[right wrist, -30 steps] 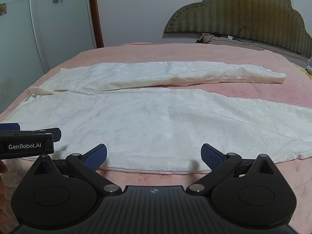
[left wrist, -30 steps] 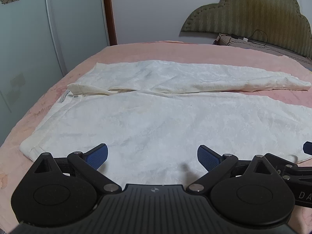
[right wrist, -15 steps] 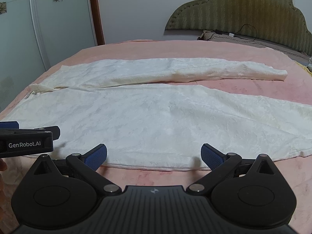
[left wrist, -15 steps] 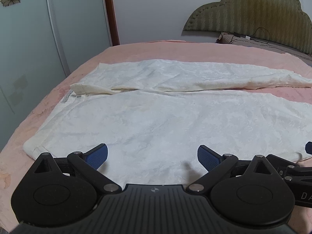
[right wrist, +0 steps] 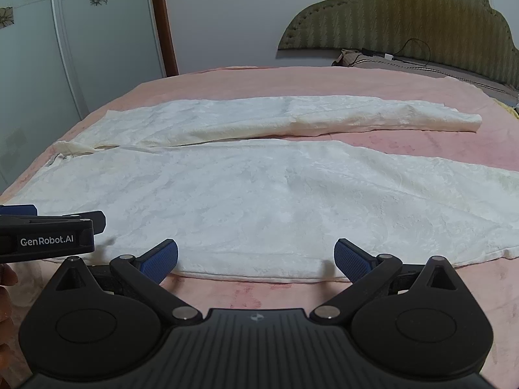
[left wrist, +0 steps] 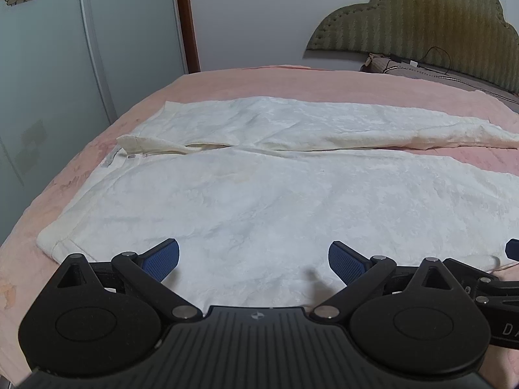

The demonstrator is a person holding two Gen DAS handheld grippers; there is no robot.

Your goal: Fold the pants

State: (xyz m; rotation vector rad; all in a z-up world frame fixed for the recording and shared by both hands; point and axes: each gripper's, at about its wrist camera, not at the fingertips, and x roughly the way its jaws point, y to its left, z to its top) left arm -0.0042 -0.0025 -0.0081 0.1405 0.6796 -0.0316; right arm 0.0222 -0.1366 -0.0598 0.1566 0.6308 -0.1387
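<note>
White pants (left wrist: 259, 194) lie spread flat on a pink bed, waistband to the left, both legs running right; they also show in the right wrist view (right wrist: 275, 188). My left gripper (left wrist: 253, 259) is open and empty, over the near leg close to the waistband corner. My right gripper (right wrist: 256, 259) is open and empty, at the near hem edge of the near leg, further right. The left gripper's body shows at the left of the right wrist view (right wrist: 48, 236).
The pink bedspread (right wrist: 324, 77) covers the bed. A green padded headboard (left wrist: 421, 22) stands at the far right with a pillow and cable below it. A glass wardrobe door (left wrist: 48, 81) stands left of the bed.
Both grippers have moved slightly forward and lower toward the near edge of the pants. Both stay open. The pants have not moved.
</note>
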